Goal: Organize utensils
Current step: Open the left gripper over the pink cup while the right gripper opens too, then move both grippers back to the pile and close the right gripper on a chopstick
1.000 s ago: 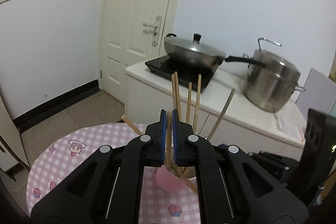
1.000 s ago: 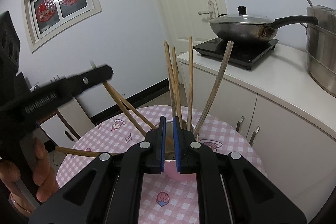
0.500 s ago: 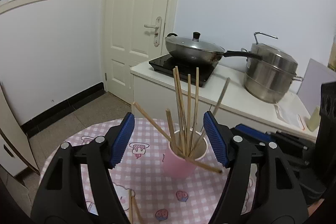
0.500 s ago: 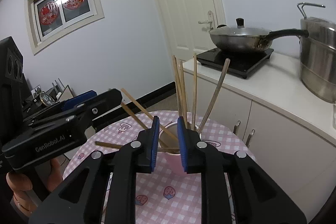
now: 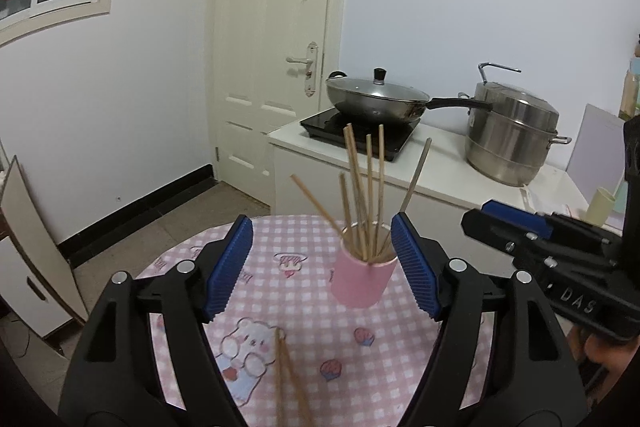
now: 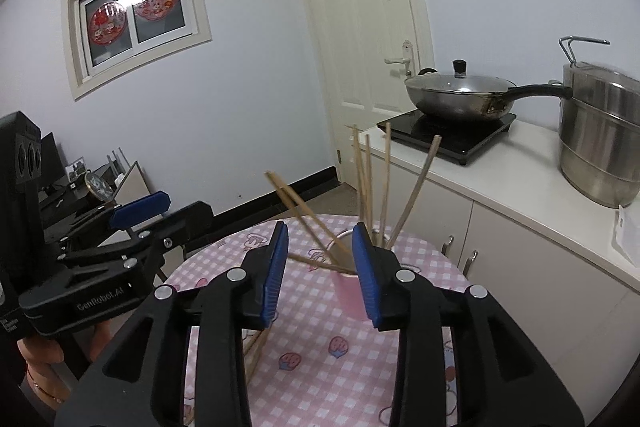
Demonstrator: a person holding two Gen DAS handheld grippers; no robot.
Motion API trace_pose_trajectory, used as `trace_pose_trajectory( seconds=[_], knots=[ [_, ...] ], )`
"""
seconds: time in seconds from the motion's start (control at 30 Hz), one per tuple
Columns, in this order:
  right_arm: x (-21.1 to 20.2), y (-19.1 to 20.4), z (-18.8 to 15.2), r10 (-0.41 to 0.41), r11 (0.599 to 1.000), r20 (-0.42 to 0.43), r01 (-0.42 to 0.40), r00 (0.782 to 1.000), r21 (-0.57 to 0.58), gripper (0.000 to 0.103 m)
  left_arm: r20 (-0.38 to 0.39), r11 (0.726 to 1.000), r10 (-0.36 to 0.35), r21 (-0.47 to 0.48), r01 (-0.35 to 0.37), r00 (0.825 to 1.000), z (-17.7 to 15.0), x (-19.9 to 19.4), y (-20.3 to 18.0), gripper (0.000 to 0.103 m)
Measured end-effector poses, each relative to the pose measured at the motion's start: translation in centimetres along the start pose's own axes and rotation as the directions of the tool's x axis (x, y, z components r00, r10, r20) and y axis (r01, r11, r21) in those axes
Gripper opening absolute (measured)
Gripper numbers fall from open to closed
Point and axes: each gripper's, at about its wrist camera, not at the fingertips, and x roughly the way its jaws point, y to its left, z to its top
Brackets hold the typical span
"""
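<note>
A pink cup (image 5: 362,283) stands on the pink checked table (image 5: 304,307) with several wooden chopsticks (image 5: 362,187) leaning in it. My left gripper (image 5: 322,231) is a little short of the cup, jaws wide and still opening, and the pads press on nothing. Two loose chopsticks (image 5: 288,379) lie on the cloth below it. In the right wrist view my right gripper (image 6: 320,233) is also short of the cup (image 6: 348,297). Its jaws are opening, and the chopsticks (image 6: 384,187) stand beyond the pads, untouched. The left gripper (image 6: 172,215) shows at the left edge there.
Behind the table runs a white counter (image 5: 436,183) with a lidded wok (image 5: 376,103) on a black hob and a steel steamer pot (image 5: 512,143). A cream door (image 5: 276,67) is at the back, and a white board (image 5: 36,247) leans at the left. A hand (image 6: 36,351) holds the left gripper.
Both grippers were shut over the cup, the left on a chopstick. They have opened and drawn back from it, and the chopsticks now stand free in the cup.
</note>
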Motion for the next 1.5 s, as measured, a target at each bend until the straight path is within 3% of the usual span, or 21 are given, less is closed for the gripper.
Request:
trace_pose_trajectory(
  seconds=[0.43,0.7,0.87,1.1,1.3,1.5],
  knots=[
    [1.0,5.6,-3.2,0.054,0.996,-0.1,-0.061,0.994,-0.07,0.033,-0.124,0.998,0.055,-0.001,-0.055,0.991,-4.4,-2.9,4.2,0.073],
    [4.7,8.7,-6.6,0.071,0.988,-0.23,-0.1,0.971,-0.116,0.033,-0.254,0.996,0.086,0.033,-0.08,0.963,-8.5,-0.9,7.0,0.077],
    [7.8,9.7,-9.1,0.025,0.987,-0.332,-0.075,0.943,-0.139,0.033,-0.355,0.996,0.088,0.024,-0.086,0.931,-11.4,1.7,8.4,0.077],
    [12.8,9.0,-12.5,0.0,0.993,-0.477,-0.055,0.879,-0.101,0.033,-0.444,0.996,0.077,-0.015,-0.093,0.893,-14.2,4.6,10.7,0.077],
    [15.4,8.7,-14.0,-0.01,0.996,-0.542,-0.042,0.84,-0.083,0.033,-0.474,0.994,0.079,-0.032,-0.107,0.877,-15.2,6.1,12.0,0.077],
    [16.4,8.7,-14.3,-0.021,0.993,-0.564,-0.046,0.826,-0.105,0.03,-0.489,0.992,0.077,-0.048,-0.115,0.869,-15.6,7.1,12.8,0.077]
  ],
)
